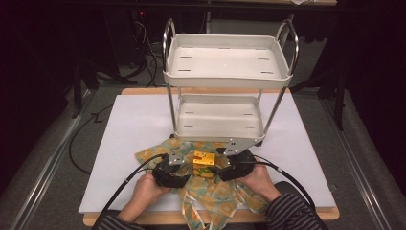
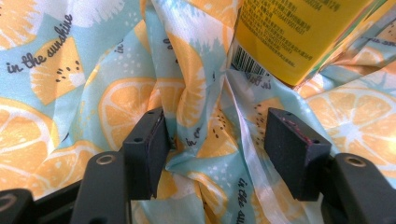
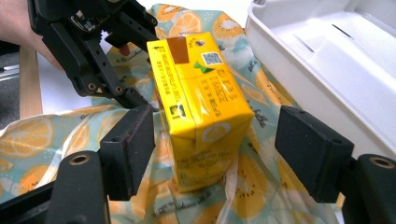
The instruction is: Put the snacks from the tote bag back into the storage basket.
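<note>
Carton [image 3: 201, 107] stands on bag [image 1: 218, 194] near tabletop's front, before the rack [image 1: 225, 129]; right tongs [image 3: 224, 154] gape around it untouched, left tongs [image 2: 215, 144] open over a fabric fold—probably pre-grasp; next, close squarely on carton.

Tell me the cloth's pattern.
The cloth: orange slices on pale blue, clearest in the left gripper view.

Glossy carton [image 3: 201, 107]; thin cloth bag [image 2: 140, 70]

Yellow drink carton [image 3: 201, 107] with printed text and barcode, laid on its side on a crumpled orange-slice patterned cloth bag [image 1: 210, 189], apparently unopened, bag spread flat before the shelf, handles trailed toward the table's near edge.
</note>
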Motion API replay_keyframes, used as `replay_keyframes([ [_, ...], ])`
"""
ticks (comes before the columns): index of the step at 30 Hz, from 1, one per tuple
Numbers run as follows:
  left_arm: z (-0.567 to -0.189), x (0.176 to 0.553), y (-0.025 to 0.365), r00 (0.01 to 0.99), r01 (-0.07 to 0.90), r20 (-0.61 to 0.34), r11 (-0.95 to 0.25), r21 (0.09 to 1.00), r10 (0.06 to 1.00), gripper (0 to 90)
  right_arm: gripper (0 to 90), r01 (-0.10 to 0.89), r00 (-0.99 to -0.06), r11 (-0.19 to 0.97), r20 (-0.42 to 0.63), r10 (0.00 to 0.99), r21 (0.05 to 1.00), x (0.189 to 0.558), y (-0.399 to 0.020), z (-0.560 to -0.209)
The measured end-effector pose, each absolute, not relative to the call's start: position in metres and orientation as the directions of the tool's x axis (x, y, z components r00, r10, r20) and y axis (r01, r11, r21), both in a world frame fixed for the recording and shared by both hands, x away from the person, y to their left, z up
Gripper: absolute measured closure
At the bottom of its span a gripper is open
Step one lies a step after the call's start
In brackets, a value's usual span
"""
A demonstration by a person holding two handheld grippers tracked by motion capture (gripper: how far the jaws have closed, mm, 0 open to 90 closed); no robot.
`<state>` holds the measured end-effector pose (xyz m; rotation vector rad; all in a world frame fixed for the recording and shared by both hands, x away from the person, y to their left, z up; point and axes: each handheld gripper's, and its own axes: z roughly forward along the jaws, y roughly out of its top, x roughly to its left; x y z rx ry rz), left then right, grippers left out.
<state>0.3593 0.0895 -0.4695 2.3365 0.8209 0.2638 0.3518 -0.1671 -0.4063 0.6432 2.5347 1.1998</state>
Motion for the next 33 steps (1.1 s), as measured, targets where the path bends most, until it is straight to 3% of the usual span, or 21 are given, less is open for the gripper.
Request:
replay_keyframes([
  [33, -0.47, 0.361, 0.089, 0.787, 0.49, -0.024, -0.602, 0.631, 0.617, 39.1, 37.4, 0.276, -0.906, 0.592, -0.001, 0.424, 0.758, 0.371, -0.13, -0.429],
])
